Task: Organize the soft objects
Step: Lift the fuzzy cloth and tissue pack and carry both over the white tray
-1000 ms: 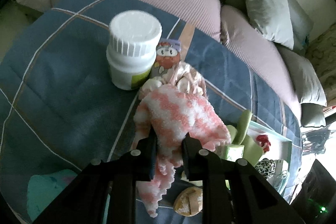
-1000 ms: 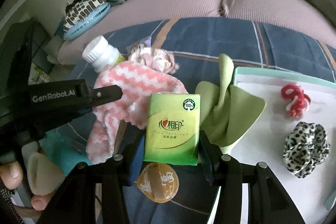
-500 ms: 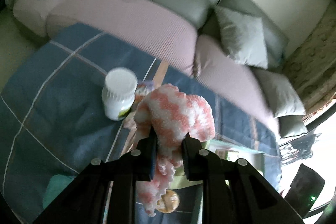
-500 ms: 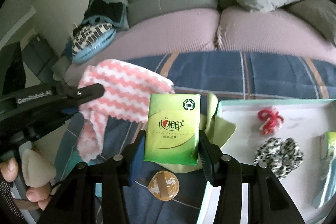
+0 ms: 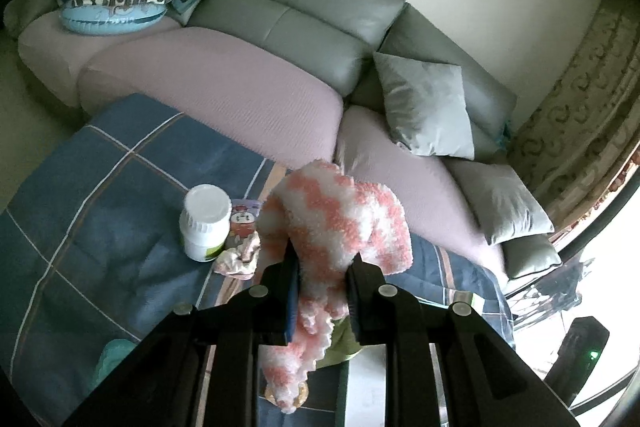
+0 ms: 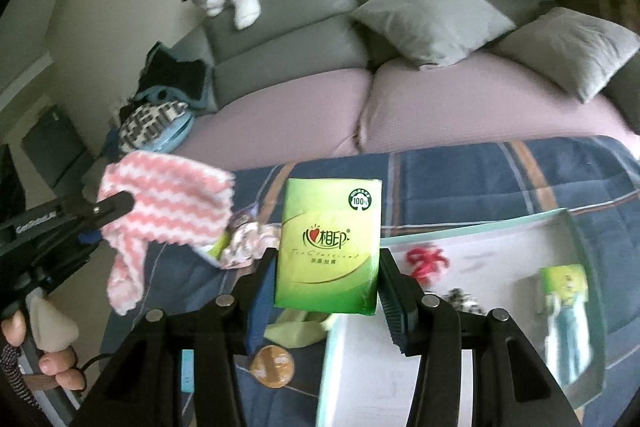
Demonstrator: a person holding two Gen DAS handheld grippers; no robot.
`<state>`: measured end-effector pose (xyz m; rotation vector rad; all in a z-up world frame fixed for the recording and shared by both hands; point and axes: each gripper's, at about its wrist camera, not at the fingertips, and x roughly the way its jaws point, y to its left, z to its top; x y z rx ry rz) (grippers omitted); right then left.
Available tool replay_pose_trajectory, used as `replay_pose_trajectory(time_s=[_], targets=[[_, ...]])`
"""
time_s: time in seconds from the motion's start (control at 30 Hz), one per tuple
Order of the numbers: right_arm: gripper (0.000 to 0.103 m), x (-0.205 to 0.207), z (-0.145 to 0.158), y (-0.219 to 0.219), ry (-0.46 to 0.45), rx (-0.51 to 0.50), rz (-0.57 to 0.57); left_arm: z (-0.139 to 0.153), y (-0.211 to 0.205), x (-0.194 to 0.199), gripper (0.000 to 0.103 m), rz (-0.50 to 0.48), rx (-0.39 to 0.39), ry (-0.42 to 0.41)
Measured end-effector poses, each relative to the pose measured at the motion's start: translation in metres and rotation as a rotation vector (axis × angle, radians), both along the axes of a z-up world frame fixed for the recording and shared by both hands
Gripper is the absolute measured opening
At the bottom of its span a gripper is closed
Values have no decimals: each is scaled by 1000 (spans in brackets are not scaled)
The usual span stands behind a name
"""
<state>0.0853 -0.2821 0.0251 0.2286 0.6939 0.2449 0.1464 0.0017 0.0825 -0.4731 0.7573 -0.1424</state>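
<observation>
While left gripper (image 5: 322,269) jaws clamp the pink cloth (image 5: 340,215), right gripper (image 6: 326,277) jaws grip the tissue pack (image 6: 328,243) above the tray's rim (image 6: 460,227).

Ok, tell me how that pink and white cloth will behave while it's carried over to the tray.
Probably floppy: the pink and white cloth bunches above the left hand-held gripper and a tail droops below it. It looks fluffy, so likely light. The hanging end may swing or drag over the white bottle if carried low.
</observation>
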Motion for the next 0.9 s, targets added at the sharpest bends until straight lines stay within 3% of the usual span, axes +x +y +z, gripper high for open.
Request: replay_pose_trajectory(time_s=[0.47,0.9], targets=[[51,-26,17,-85,-28,16,-223,5,-57,4,21,-146,22,-11],[51,-58,21,-157,-24,28,-410,-10,-150,1,21,-394,73,29]])
